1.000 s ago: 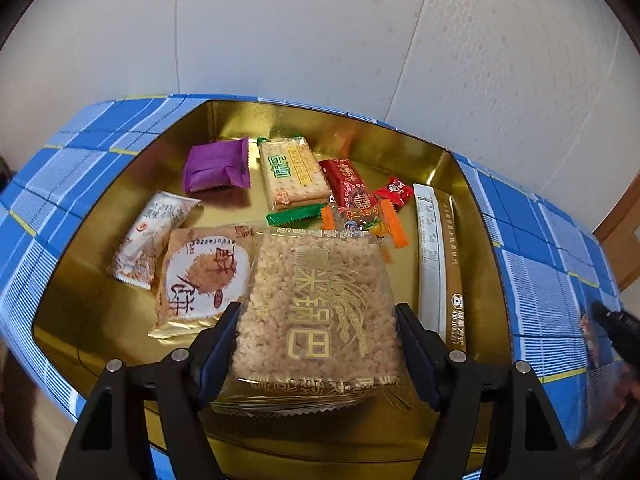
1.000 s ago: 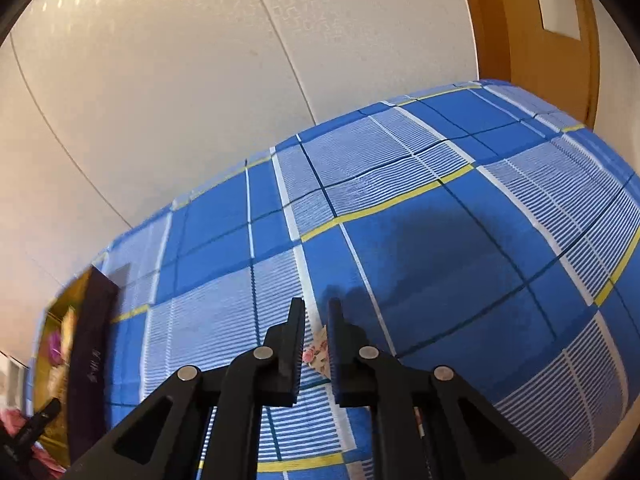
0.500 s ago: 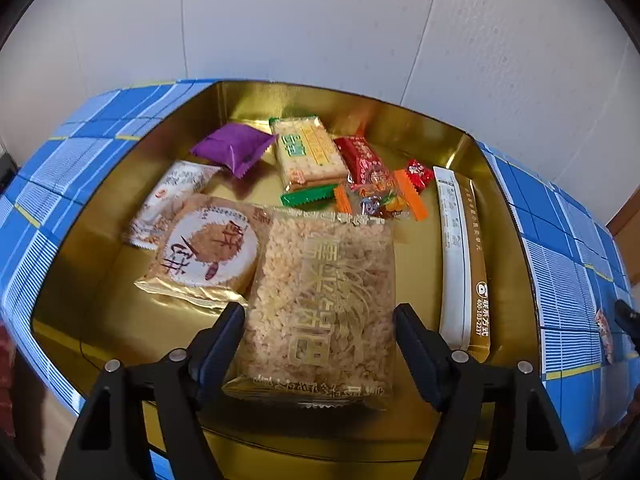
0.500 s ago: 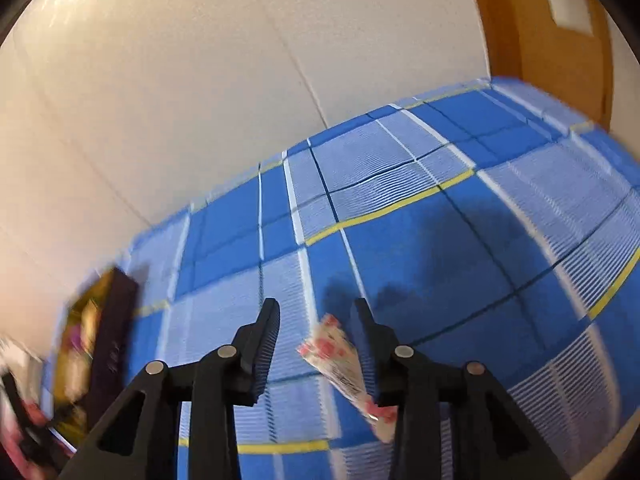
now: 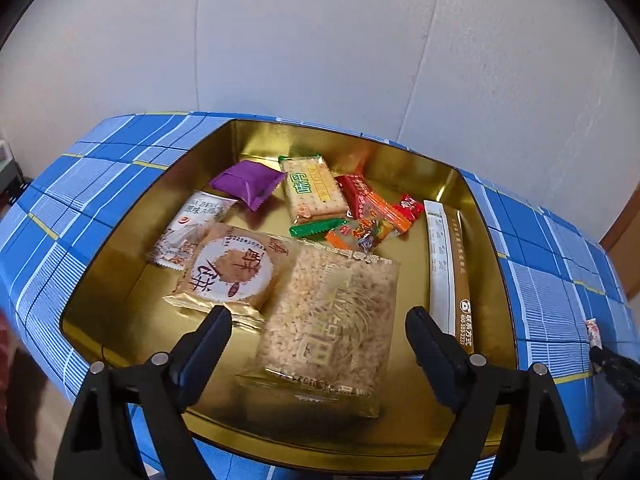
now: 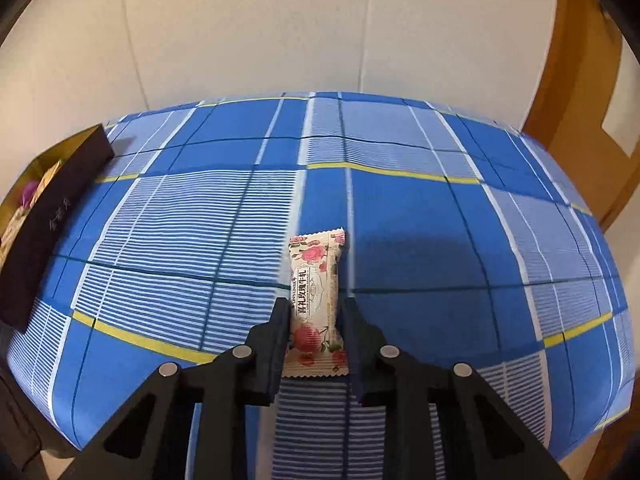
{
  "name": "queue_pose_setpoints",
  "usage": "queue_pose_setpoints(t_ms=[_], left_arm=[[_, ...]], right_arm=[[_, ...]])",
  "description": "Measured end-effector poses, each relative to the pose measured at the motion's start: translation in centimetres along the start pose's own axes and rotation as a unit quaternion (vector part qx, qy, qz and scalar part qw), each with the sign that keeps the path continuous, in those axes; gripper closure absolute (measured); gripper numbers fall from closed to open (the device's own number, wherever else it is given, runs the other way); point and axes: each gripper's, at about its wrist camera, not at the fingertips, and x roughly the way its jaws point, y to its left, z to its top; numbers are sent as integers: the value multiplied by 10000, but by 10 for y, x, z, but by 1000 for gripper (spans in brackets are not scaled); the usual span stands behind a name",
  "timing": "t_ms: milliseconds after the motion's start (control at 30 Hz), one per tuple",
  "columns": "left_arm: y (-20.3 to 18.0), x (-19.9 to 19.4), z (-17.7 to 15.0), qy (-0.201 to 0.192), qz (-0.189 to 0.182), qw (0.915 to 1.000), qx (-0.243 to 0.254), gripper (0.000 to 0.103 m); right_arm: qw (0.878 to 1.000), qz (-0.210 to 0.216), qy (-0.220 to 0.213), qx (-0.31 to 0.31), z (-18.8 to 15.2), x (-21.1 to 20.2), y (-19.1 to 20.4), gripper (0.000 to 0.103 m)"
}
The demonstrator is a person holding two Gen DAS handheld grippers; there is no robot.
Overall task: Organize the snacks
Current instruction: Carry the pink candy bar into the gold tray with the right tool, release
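1. Closing on the rose-printed candy [image 6: 317, 300], the right gripper [image 6: 314, 312] has its jaws flanking the wrapper's lower half at the bottom centre of the right wrist view; they have just been narrowing, and the pads sit against the wrapper's sides, so I judge it gripped.
2. Keep the pinch on the firm middle of the candy, not the crimped ends, which would likely slip.
3. Lift it clear of the blue checked tablecloth [image 6: 420, 240] before travelling, so the cloth does not drag.
4. Carry it toward the gold tin [image 5: 472, 200], whose dark outer wall shows at the left edge of the right wrist view.
5. The left gripper [image 5: 320, 332] stands wide open at the bottom of its own view, jaws either side of the puffed-rice packet [image 5: 332, 320] without touching it; its jaws have just been spreading, and the packet lies in the tin's lower middle.
6. Aim for the bare gold floor at the tin's lower left, below the round biscuit packet [image 5: 232, 276], and release low.
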Motion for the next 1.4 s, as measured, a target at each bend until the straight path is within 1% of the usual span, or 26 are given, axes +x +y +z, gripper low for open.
queue_pose_setpoints(t_ms=[100,200,333,500,567,767,900,1067,1100,1167,1333,1400], left_arm=[[-1,1,0,-19,34,10000,26,14],[-2,-2,0,-97,133,9998,79,10],[-1,-8,0,-205,167,9996,56,8],[-2,-16,0,-391,334,9986,114,8],[-3,-19,-1,-449,398,9980,193,7],[-5,-20,-3,-472,566,9965,395,6],[-4,-19,-3,-428,630,9962,422,6],[1,-20,-5,-399,659,9961,423,6],[1,-21,-6,-397,675,9960,434,6],[2,-21,-7,-400,742,9953,481,6],[6,-23,-7,-424,835,9942,534,6],[9,-23,-7,-409,849,9943,497,6]], right_arm=[[10000,64,-41,2,4,0,8,79],[9997,177,-153,67,10,-3,16,79],[9972,613,-323,289,22,-7,27,79],[9869,1473,-397,525,35,-13,49,79],[9826,1723,-449,522,39,-15,61,79],[9745,2161,-560,221,52,-24,109,79],[9684,2402,-664,43,58,-31,135,79],[9525,2962,-696,-104,63,-36,173,79],[9506,3025,-684,-134,63,-36,182,79],[9510,3012,-655,-262,65,-35,198,79],[9573,2746,-653,-627,73,-31,231,79],[9603,2638,-548,-724,77,-27,242,79]])
